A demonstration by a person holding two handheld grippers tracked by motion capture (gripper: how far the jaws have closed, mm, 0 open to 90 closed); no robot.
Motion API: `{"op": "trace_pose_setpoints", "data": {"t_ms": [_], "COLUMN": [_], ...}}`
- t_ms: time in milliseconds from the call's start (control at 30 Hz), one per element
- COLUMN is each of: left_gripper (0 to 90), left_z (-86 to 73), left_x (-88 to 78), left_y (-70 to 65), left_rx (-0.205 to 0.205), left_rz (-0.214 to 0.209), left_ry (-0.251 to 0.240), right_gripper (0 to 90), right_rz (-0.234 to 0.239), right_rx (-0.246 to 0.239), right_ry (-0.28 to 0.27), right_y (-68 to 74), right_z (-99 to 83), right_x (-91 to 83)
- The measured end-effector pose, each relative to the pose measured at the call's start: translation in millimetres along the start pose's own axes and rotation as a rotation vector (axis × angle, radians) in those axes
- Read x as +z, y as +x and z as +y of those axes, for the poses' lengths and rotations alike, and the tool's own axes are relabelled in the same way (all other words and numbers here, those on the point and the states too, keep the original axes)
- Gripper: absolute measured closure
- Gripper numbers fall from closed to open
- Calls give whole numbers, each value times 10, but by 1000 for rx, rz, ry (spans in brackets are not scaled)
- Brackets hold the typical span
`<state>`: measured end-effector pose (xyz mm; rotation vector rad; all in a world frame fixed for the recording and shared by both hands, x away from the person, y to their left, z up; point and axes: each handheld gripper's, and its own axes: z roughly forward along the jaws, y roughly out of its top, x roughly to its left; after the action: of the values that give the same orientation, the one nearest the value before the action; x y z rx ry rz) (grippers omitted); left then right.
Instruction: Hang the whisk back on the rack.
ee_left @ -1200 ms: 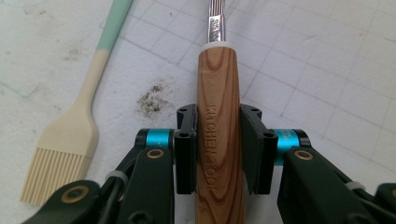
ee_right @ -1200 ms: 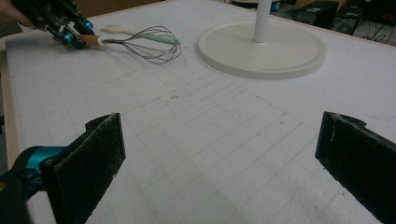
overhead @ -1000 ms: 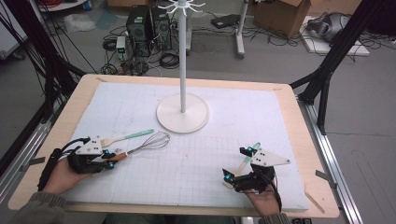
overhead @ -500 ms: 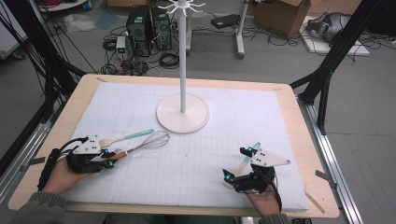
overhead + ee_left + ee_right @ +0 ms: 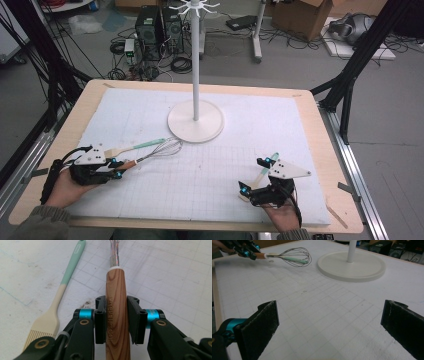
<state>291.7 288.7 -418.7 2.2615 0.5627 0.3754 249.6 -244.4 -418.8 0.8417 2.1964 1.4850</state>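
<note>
Clamping the whisk (image 5: 117, 315) handle, left gripper (image 5: 117, 320) holds firm; right gripper (image 5: 329, 322) gapes empty. Next: lift toward the stand (image 5: 195, 120) at one o'clock.

- Tabletop (image 5: 320, 130): wooden, covered by a white gridded mat (image 5: 250, 125).
- White stand (image 5: 195, 120): round base at upper centre of the mat.
- Whisk (image 5: 160, 150) and pastry brush (image 5: 135, 146): lying side by side at centre left.

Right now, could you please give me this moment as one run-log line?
left tool: shut on whisk handle | whisk: lying on mat | brush: beside whisk | right tool: open, nothing between jaws | stand: upright
</note>
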Motion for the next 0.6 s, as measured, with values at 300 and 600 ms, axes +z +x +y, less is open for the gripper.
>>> {"op": "trace_pose_setpoints", "data": {"t_ms": [300, 600], "left_gripper": [704, 704], "left_z": [56, 157], "left_x": [6, -7], "left_y": [-43, -119], "left_rx": [10, 25], "left_rz": [-29, -51], "left_ry": [-17, -53], "right_gripper": [1, 2], "right_rz": [7, 9], "right_rx": [1, -1], "right_ry": [6, 8], "right_y": [3, 6], "right_z": [-2, -1], "right_x": [10, 13]}}
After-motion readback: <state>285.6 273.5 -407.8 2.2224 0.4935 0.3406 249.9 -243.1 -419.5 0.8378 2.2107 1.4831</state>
